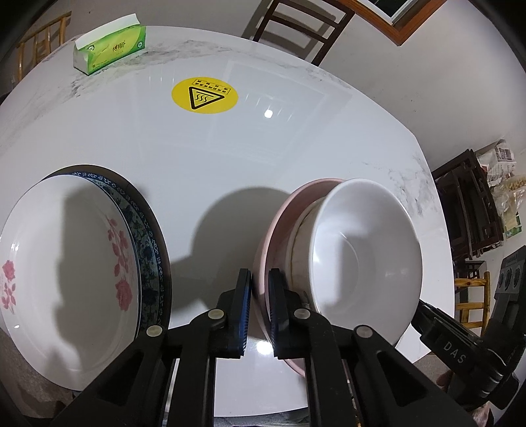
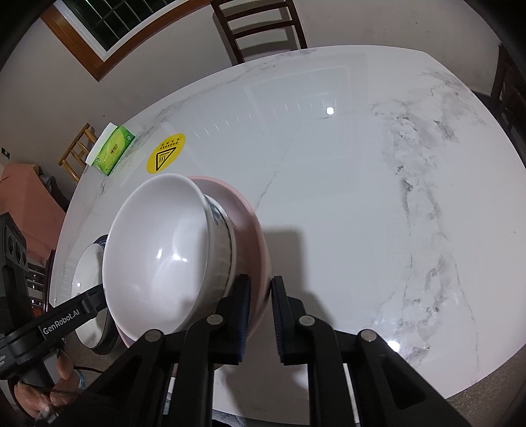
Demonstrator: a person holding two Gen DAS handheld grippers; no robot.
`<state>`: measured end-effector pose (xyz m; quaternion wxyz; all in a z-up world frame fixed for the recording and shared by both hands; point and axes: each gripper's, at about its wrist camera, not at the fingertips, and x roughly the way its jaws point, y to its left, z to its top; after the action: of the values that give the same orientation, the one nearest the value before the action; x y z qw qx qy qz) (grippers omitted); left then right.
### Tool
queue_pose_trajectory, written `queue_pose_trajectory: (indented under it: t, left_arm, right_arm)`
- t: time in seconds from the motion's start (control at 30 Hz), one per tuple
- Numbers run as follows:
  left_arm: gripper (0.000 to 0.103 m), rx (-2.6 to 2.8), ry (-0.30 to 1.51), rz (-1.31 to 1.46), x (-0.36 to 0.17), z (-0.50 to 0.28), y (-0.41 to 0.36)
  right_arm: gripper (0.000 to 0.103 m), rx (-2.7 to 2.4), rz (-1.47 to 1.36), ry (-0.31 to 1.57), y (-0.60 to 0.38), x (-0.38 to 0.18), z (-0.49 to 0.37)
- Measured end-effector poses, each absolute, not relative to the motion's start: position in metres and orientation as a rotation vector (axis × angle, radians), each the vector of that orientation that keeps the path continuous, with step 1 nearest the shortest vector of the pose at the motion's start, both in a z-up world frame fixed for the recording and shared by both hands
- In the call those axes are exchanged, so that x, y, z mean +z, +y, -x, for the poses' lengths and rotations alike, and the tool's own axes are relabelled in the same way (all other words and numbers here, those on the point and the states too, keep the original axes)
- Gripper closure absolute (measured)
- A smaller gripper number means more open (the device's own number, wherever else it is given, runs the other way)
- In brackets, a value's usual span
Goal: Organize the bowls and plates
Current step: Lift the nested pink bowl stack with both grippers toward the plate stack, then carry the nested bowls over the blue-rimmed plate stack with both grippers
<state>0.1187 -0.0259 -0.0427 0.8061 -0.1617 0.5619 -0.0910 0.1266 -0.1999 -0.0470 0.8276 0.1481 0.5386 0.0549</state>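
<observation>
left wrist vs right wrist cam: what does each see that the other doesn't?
Left wrist only: the rose-patterned white plate in full, stacked on a blue-patterned plate, and the left gripper clamped on the pink bowl's rim.

Right wrist only: the veined right part of the table, blue markings on the outside of the middle bowl, the right gripper on the pink rim's other side, and a hand.

Both: the white bowl nested on top, the green tissue box, the yellow warning sticker, a dark chair.
</observation>
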Motion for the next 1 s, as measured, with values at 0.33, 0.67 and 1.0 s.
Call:
queue_pose_trajectory:
  t: [0.33, 0.67, 1.0]
  left_arm:
    - [0.096, -0.196, 1.199, 0.337, -0.0422, -0.1189, -0.0261]
    - [0.096, -0.199, 1.198, 0.331, -0.041, -0.1186, -0.0269]
    - [0.097, -0.2, 1.199, 0.331, -0.0407, -0.1186, -0.0268]
  right_arm:
    - [0.09, 0.115, -0.311, 1.136, -0.1998, -0.046, -0.1249]
    - [0.09, 0.115, -0.312, 1.136, -0.1995, -0.0459, -0.125]
    - [0.09, 0.115, -0.311, 1.14, -0.1997, -0.0451, -0.1246]
